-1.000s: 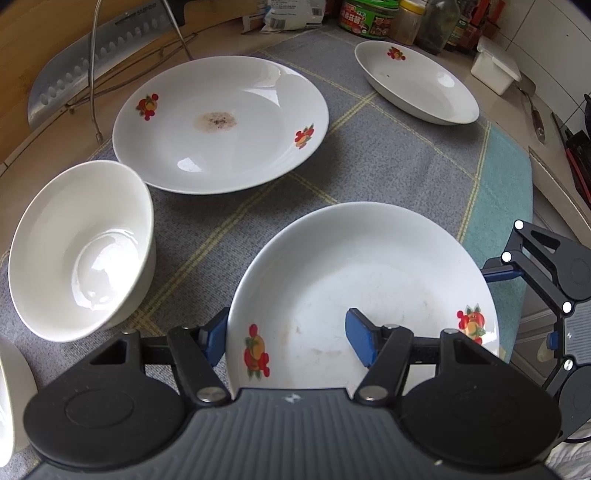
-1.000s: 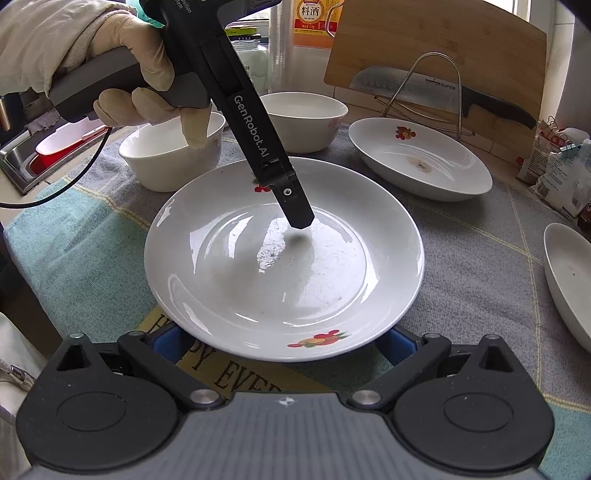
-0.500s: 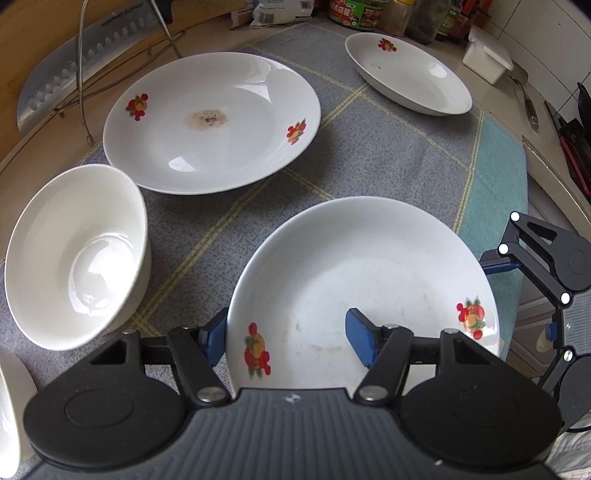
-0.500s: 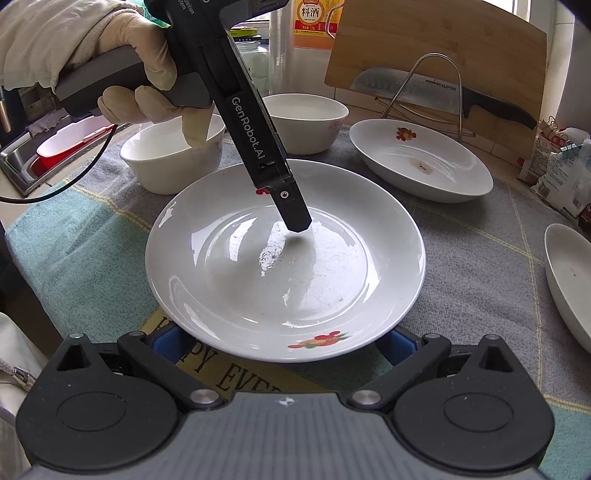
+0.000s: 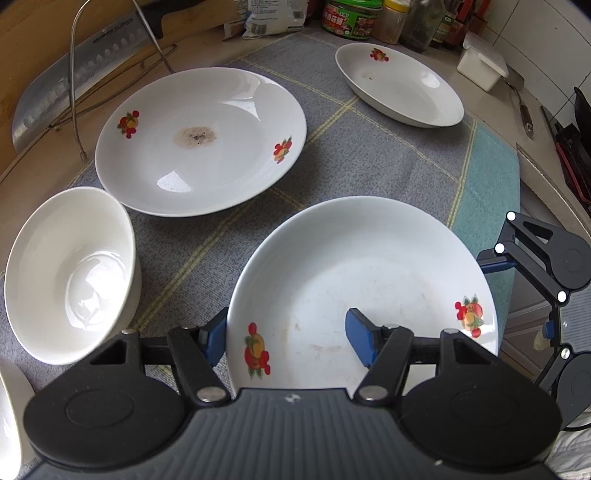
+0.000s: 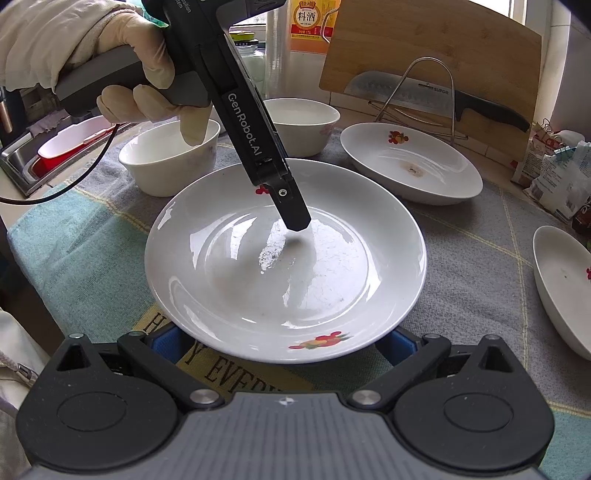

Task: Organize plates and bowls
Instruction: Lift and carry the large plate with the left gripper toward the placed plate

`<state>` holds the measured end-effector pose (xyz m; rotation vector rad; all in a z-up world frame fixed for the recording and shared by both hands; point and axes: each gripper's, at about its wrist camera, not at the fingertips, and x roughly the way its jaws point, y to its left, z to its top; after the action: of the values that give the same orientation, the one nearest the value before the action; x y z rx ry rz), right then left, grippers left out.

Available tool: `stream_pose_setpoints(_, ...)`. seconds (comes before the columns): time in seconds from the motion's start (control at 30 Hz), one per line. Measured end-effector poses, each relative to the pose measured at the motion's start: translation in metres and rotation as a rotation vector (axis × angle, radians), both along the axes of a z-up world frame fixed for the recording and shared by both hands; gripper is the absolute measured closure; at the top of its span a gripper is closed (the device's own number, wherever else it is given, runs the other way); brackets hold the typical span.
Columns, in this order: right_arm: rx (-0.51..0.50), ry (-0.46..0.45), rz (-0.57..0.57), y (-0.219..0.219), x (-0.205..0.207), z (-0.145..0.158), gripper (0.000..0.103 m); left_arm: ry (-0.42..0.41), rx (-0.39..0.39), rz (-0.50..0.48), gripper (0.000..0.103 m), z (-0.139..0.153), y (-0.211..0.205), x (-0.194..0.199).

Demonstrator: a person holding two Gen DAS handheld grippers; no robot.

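A white flowered plate (image 5: 369,273) lies on the grey cloth, also in the right wrist view (image 6: 284,258). My left gripper (image 5: 288,336) straddles its near rim, one blue pad outside, one inside, jaws wide apart and not pinching. My right gripper (image 6: 277,339) is open at the plate's opposite rim, its blue pads low at either side. A stained plate (image 5: 199,140) lies behind, and a third plate (image 5: 399,85) at the far right. A white bowl (image 5: 70,273) stands left; two bowls (image 6: 170,162) (image 6: 299,125) show in the right wrist view.
A wire rack (image 6: 417,96) with a cleaver and a wooden board (image 6: 428,48) stand at the back. Jars and packets (image 5: 351,18) line the counter's far edge. A sink with a red tray (image 6: 55,147) is to the left. A white box (image 5: 480,66) sits at the right.
The left wrist view has drawn back and tilted a little, so the far plates show more fully. The plate between the grippers has hardly moved. The right gripper has not moved.
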<state>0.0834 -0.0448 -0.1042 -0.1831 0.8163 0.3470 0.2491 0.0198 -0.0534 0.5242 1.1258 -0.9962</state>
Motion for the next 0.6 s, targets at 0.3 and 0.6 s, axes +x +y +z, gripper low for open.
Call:
stream_pose_setpoints(0.3, -0.007, -0.002, 0.014, -0.012, 0.000, 0.004, 0.000, -0.003, -0.005, 0.018, 0.039, 0.005, -0.017, 0.001)
stream_pose_setpoints(0.6, -0.012, -0.006, 0.039, -0.040, 0.002, 0.010, 0.000, -0.011, -0.009, 0.041, 0.039, 0.009, -0.044, 0.004)
